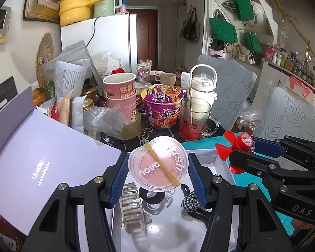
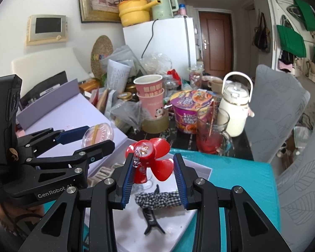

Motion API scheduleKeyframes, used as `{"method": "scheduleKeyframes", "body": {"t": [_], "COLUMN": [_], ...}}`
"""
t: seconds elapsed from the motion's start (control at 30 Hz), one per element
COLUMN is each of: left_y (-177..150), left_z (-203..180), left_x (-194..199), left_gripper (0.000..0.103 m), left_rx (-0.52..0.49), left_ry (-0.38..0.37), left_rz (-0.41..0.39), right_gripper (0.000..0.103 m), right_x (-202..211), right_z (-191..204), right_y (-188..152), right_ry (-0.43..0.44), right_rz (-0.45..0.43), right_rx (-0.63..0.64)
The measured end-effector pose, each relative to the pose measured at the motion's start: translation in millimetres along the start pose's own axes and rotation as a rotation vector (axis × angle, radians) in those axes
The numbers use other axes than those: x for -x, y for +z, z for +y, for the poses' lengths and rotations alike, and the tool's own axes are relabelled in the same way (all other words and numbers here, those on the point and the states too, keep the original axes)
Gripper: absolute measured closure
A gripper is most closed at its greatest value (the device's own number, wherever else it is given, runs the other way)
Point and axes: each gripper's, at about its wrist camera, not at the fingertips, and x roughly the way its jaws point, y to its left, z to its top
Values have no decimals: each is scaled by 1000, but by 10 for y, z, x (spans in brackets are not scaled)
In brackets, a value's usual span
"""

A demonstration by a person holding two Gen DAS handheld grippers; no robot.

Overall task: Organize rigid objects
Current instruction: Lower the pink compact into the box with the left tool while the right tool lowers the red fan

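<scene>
Clutter crowds the table's far edge. From the left view, my left tongs pinch the blush compact over the white box; it could slip. From the right view, my right tongs clamp the red fan, whose blades might snag.

Round clear plastic blush compact with a yellow rubber band sits tilted, held up over the white tray; red plastic propeller toy is held up too.
</scene>
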Motion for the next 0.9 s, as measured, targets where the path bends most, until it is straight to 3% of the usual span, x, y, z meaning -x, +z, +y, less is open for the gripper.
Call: {"method": "scheduleKeyframes", "body": {"t": [0.9], "left_y": [-276], "left_z": [9], "left_x": [-654], "left_gripper": [48], "left_rx": [-17], "left_ry": [-22], "left_rz": [139], "right_gripper": [67], "right_x": [-641], "right_z": [-190], "right_y": [-212], "right_ry": [19], "right_rz": [125], "right_rx": [-35]}}
